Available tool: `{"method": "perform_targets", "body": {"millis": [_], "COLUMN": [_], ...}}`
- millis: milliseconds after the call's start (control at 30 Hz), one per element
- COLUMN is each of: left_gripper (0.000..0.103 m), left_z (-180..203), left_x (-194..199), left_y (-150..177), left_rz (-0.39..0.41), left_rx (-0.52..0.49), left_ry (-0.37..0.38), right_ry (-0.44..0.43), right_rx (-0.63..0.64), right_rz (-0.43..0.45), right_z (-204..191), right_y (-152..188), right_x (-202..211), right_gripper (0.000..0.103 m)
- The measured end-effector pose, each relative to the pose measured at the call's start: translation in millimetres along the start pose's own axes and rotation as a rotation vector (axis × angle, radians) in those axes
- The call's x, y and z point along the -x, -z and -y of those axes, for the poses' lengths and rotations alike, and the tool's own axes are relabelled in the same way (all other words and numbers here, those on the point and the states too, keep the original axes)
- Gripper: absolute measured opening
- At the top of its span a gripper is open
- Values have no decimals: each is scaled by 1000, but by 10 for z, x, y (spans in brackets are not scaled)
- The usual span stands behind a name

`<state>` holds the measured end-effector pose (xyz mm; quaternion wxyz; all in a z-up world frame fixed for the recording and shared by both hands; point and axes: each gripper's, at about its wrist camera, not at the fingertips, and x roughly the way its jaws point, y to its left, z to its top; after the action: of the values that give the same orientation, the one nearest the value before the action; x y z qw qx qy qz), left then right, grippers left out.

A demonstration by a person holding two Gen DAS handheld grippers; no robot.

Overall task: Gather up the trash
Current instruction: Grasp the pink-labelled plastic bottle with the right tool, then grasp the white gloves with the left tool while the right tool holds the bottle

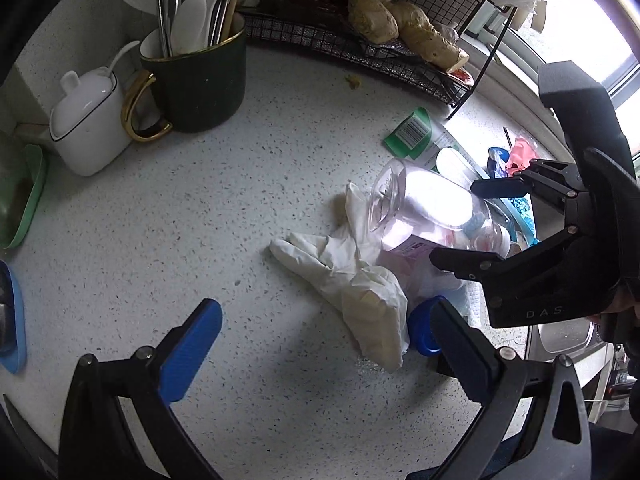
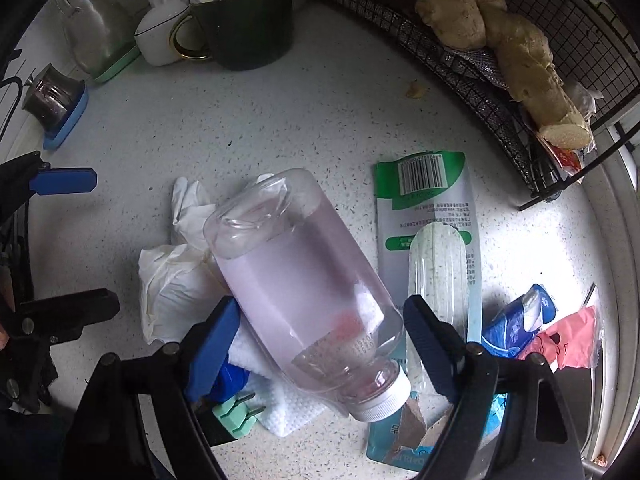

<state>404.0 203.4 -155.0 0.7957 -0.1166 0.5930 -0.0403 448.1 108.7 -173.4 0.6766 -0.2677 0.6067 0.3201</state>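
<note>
speckled white worktop [image 1: 160, 240] by a bright window, wire rack [image 2: 460, 60] behind. clear bottle [image 2: 304, 280] lies on scattered trash between the right tongs [image 2: 316, 344], spread wide. left tongs [image 1: 320, 344] gape, empty, over a white glove [image 1: 340, 276].

Hidden, cropped and unreadable items on my two wrist feeds

Under the clear bottle [image 2: 304, 296] I see only parts of the white glove [image 2: 172, 280], the blue cap [image 2: 230, 380] and the mint clip [image 2: 236, 420]. The green blister pack [image 2: 424, 192] carries print too small for me to read, and its lower end runs behind my right gripper [image 2: 320, 344]. The glass jar [image 2: 92, 28] is blurred. The blue coaster [image 1: 14, 320] is cut by the frame edge. Utensil tops in the dark mug [image 1: 200, 84] are cropped out.
</note>
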Motion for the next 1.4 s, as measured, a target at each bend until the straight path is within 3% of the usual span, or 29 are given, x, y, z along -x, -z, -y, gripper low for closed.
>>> {"method": "perform_targets", "body": {"millis": [333, 500, 1000, 1200, 1400], "left_gripper": [103, 103, 103, 103, 103], "left_z": [-82, -74, 44, 106, 228], "left_x": [-1, 20, -93, -355, -552], "left_y": [110, 157, 97, -10, -94], "left_rz": [-14, -16, -43, -75, -90], "left_rx": [15, 0, -98, -173, -318], "left_ry": [-12, -12, -34, -23, -42], "right_ry": [-90, -89, 0, 0, -11], "right_rx": [-59, -62, -213, -296, -371], "right_rz": [-49, -15, 181, 153, 122], "right_z": [42, -5, 210, 348, 389], "right_y": [-222, -269, 224, 714, 980], "right_x": [-273, -290, 557, 569, 556], "right_gripper": [83, 80, 75, 75, 75]}}
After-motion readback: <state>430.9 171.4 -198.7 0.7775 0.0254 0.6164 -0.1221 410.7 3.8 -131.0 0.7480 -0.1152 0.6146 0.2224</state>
